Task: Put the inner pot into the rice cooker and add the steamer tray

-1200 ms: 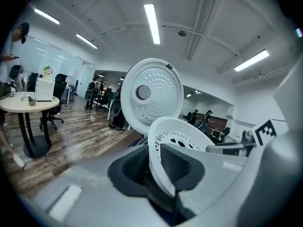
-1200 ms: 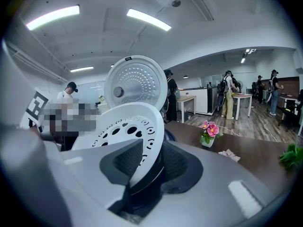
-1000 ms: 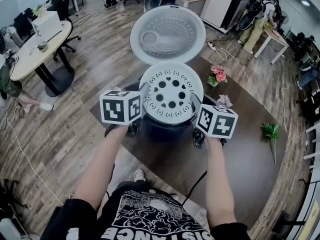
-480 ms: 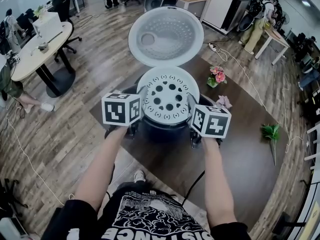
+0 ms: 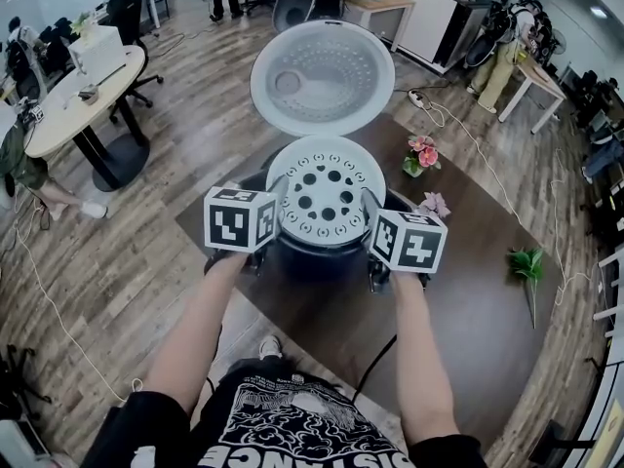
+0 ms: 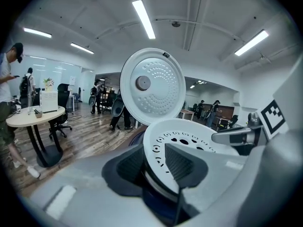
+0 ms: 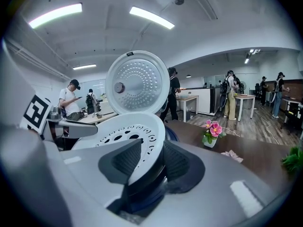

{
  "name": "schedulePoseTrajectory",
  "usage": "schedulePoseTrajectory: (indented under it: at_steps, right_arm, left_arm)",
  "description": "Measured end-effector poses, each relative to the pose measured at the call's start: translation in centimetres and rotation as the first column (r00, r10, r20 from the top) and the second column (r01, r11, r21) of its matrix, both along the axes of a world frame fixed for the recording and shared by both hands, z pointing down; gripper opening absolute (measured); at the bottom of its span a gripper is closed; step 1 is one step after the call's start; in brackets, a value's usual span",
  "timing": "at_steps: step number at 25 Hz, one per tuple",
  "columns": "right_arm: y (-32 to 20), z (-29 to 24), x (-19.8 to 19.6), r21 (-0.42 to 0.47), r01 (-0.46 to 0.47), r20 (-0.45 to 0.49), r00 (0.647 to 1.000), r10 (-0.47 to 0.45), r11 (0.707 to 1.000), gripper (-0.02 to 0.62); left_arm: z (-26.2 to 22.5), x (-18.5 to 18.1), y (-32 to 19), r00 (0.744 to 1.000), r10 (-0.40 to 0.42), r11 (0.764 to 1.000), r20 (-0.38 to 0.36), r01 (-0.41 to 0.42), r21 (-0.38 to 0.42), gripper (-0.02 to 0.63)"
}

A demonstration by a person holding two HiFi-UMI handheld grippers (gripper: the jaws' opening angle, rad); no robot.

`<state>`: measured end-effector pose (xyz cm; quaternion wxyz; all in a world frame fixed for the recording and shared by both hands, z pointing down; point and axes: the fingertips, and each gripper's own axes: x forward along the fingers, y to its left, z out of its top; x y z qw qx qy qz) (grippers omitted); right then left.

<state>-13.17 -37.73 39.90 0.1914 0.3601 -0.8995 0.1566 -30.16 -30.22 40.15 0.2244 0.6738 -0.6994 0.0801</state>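
**Steamer tray over the cooker's mouth, held at both sides**

Head view: the white steamer tray (image 5: pixel 325 191) lies flat and centred on top of the dark rice cooker (image 5: pixel 314 257), which stands on the brown table (image 5: pixel 468 310). The lid (image 5: pixel 322 76) stands open on the far side. The left gripper (image 5: pixel 277 203) is at the tray's left edge and the right gripper (image 5: pixel 369 211) at its right edge, directly opposite each other. The tray is round, so it has no long axis, and neither hand is nearer than the other. The inner pot cannot be seen under the tray.

Left gripper view: the left gripper (image 6: pixel 154 163) has the tray's (image 6: pixel 189 136) rim between its fingers. The fingers are opening, though both pads look to be touching the rim. The tray runs off to the right, towards the other gripper.

Right gripper view: the right gripper (image 7: pixel 151 167) is clenched on the opposite rim. One finger is over the tray's (image 7: pixel 118 136) holed face and the other is under its lip, with the tray running off to the left.

The tray looks seated or nearly so. My guess is that each hand should next let go and draw straight outward, the left to the left and the right to the right, without lifting the rim.
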Motion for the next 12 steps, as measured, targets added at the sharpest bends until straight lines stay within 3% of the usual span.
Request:
schedulePoseTrajectory:
  at_steps: [3, 12]
  right_arm:
    - [0.2, -0.1, -0.2, -0.017, 0.005, 0.028, 1.0, -0.004, 1.0, 0.17]
    - [0.3, -0.5, 1.5, 0.018, -0.012, 0.017, 1.0, 0.011, 1.0, 0.186]
  left_arm:
    - [-0.1, 0.0, 0.3, 1.0, -0.008, 1.0, 0.01, 0.008, 0.005, 0.153]
    - [-0.7, 1.2, 1.5, 1.0, -0.017, 1.0, 0.014, 0.017, 0.019, 0.155]
